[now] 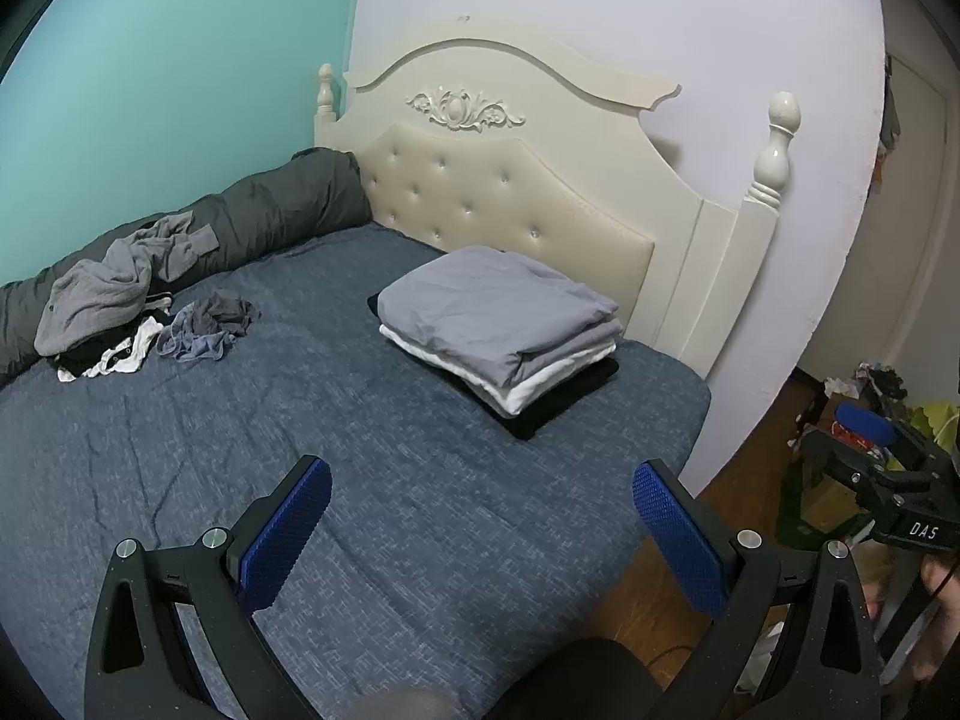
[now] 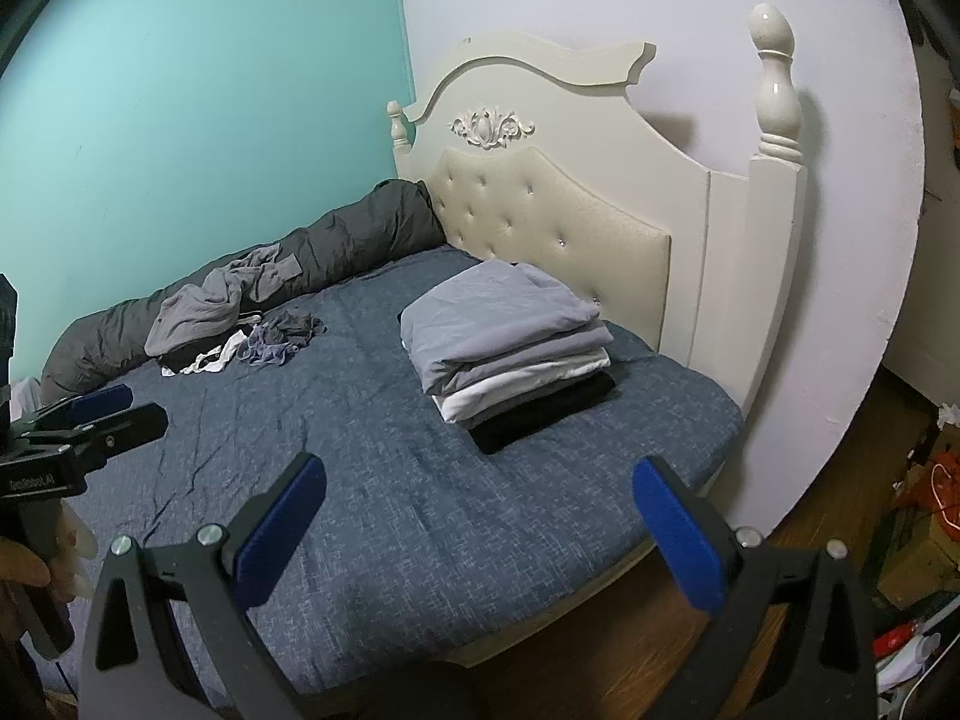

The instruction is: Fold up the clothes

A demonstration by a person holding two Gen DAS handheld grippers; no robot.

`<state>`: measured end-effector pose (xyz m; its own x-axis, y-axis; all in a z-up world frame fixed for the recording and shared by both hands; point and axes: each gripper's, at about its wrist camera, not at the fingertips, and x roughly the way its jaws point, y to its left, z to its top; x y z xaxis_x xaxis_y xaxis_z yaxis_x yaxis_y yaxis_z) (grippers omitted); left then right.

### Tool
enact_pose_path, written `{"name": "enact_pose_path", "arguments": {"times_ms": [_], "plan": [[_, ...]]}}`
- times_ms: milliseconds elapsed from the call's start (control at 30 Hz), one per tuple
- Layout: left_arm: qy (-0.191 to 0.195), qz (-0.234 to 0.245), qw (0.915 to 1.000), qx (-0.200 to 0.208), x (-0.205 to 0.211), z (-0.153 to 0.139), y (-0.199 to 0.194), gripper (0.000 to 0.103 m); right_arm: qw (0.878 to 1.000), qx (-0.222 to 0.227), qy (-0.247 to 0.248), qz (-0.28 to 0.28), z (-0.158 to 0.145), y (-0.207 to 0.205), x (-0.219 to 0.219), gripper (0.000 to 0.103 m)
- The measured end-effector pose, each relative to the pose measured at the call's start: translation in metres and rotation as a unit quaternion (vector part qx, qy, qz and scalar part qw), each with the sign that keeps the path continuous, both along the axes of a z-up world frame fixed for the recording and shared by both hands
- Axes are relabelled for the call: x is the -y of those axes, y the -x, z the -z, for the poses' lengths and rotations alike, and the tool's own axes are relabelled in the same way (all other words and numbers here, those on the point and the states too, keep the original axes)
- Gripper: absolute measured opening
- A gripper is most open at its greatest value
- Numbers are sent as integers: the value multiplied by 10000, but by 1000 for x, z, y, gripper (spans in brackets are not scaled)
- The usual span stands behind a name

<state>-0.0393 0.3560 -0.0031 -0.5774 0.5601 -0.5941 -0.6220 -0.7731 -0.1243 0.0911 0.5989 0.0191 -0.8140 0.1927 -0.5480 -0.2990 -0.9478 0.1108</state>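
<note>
A neat stack of folded clothes (image 1: 501, 327) (image 2: 510, 348), grey on top, white and black below, lies on the blue bed (image 1: 372, 450) (image 2: 384, 480) near the headboard. A heap of unfolded clothes (image 1: 138, 306) (image 2: 234, 324), grey, black-and-white and bluish, lies at the far left by the wall. My left gripper (image 1: 480, 510) hovers open over the bed's near part, nothing between its blue pads. My right gripper (image 2: 480, 510) is also open and empty above the bed's near right corner. Each gripper shows at the edge of the other's view: the right gripper (image 1: 882, 456), the left gripper (image 2: 90, 420).
A dark grey rolled duvet (image 1: 252, 216) (image 2: 336, 246) runs along the teal wall. The cream headboard (image 1: 510, 192) (image 2: 558, 222) stands behind the stack. Wooden floor (image 1: 660, 588) and clutter (image 2: 924, 510) lie to the right of the bed.
</note>
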Motion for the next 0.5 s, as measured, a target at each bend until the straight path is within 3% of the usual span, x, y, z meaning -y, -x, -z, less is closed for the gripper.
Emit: {"name": "enact_pose_path", "arguments": {"times_ms": [500], "plan": [[-19, 24, 10000, 57, -2, 1, -1, 103, 10000, -3, 9, -22, 0, 0, 2, 103]]}}
